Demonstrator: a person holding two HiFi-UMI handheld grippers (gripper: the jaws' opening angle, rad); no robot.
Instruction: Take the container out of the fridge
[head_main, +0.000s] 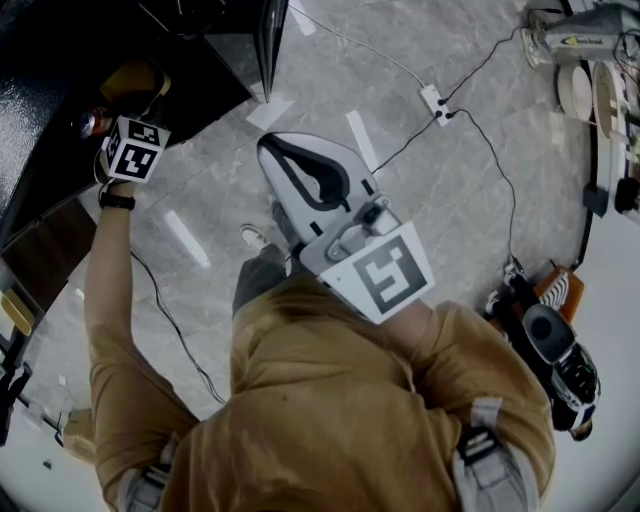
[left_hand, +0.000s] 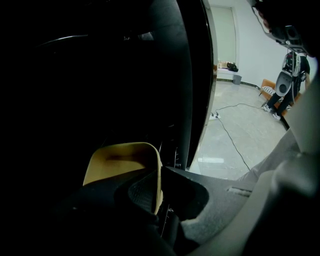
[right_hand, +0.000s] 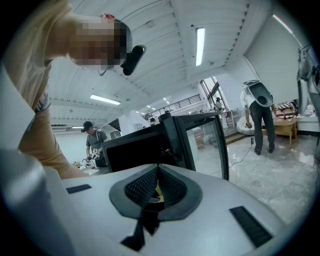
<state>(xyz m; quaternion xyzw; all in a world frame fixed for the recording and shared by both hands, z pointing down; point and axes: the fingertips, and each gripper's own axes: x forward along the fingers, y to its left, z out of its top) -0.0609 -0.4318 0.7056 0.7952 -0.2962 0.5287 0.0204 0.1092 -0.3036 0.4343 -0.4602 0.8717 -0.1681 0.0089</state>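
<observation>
Tan-shirted shoulders (head_main: 330, 420) fill the foreground. Just above them the white right tongs (right_hand: 159, 169) hang pressed together and empty, well apart from the black glass-door fridge (right_hand: 135, 152). Inside that fridge's dark opening, the left tongs (left_hand: 156, 187) are clamped on the rim of the yellow plastic container (left_hand: 120, 162). By my reading the grasp is made but the container is not yet out, so drawing it clear of the fridge remains. Around the fridge spreads a grey marbled floor (head_main: 400, 60) with a black cable (head_main: 505, 185) and a white power strip (head_main: 434, 102). The room beyond is bright and white-walled.
</observation>
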